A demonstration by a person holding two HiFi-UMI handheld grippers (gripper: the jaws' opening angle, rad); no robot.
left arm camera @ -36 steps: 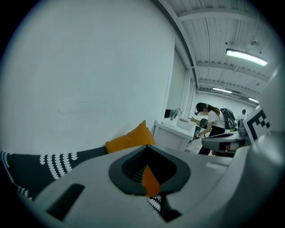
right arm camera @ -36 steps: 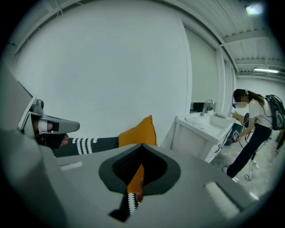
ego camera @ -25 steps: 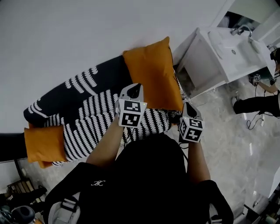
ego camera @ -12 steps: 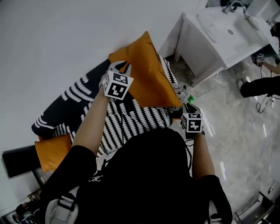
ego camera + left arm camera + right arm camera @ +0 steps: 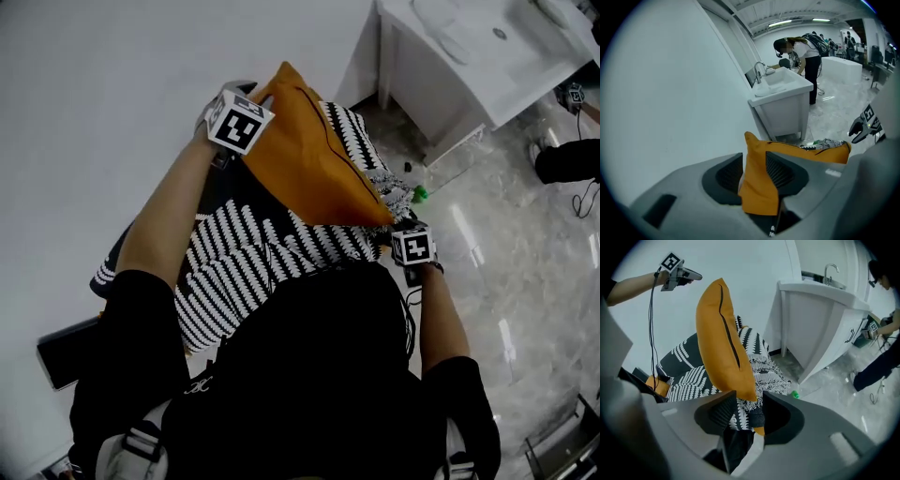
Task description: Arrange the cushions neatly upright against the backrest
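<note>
orange fabric sits between both sets of jaws. the left tongs (image 5: 754,171) have just been opening and stand at a middling gap, with the upper corner of the orange cushion (image 5: 761,187) pushed in between the pads; as far as i can judge it is not yet pinched. the right tongs (image 5: 749,414) have also just been opening, somewhat wider. the cushion's lower corner pokes into their gap along with a fold of the black-and-white throw (image 5: 693,376), and it looks loose there too. between the two tongs the cushion stands on edge at the end of the sofa, with its zip seam turned toward the right tongs. beyond the right tongs the striped throw runs along the seat to a second orange cushion (image 5: 655,383), which shows low at the far end. just past the left tongs is the bare white wall (image 5: 670,93), then a white sink cabinet (image 5: 787,108), and farther off a person (image 5: 801,51) bends over it. the step in hand looks like taking this cushion by two opposite corners. the next move calls for both pairs of jaws to close on cushion fabric alone, leaving the throw free, and then for the cushion to be swung back and set upright against the backrest.
</note>
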